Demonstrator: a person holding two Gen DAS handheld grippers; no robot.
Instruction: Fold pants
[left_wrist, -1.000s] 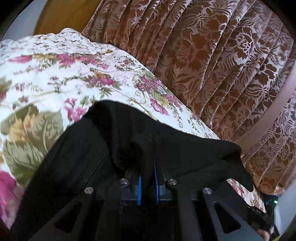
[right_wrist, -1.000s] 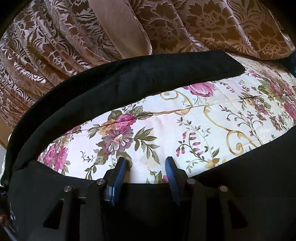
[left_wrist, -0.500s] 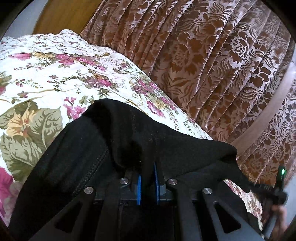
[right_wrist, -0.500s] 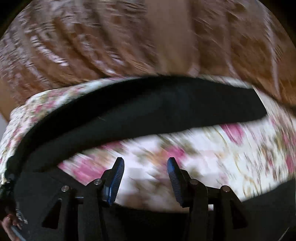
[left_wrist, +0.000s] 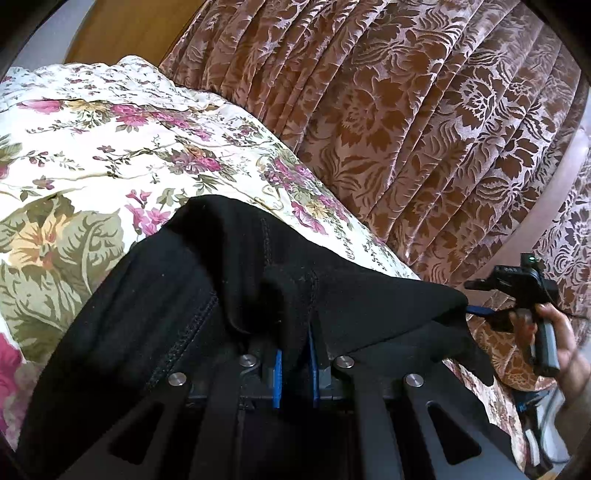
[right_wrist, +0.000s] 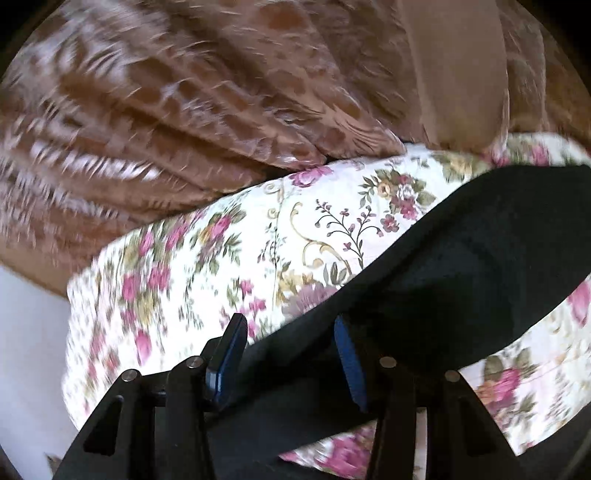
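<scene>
Black pants (left_wrist: 221, 277) lie on a floral bedspread (left_wrist: 92, 155). My left gripper (left_wrist: 295, 354) is shut on a bunched fold of them, and the cloth drapes over both blue pads. At the right edge of the left wrist view, a hand (left_wrist: 565, 332) holds the right gripper's handle just past a hanging corner of the pants. In the right wrist view, a black pant leg (right_wrist: 461, 266) runs diagonally from lower left to upper right. My right gripper (right_wrist: 290, 350) hovers over it with the jaws apart. The pads press on nothing.
A brown patterned curtain (left_wrist: 406, 110) hangs close behind the bed, also blurred in the right wrist view (right_wrist: 184, 110). The bedspread's corner (right_wrist: 110, 295) drops off to a pale surface (right_wrist: 26, 332) on the left. A wooden panel (left_wrist: 122, 29) stands at the back left.
My right gripper has swung sideways and upward along the pant leg to the bed's corner, and its jaws stand slightly wider. It and its hand have entered the left wrist view. The left gripper held still.
</scene>
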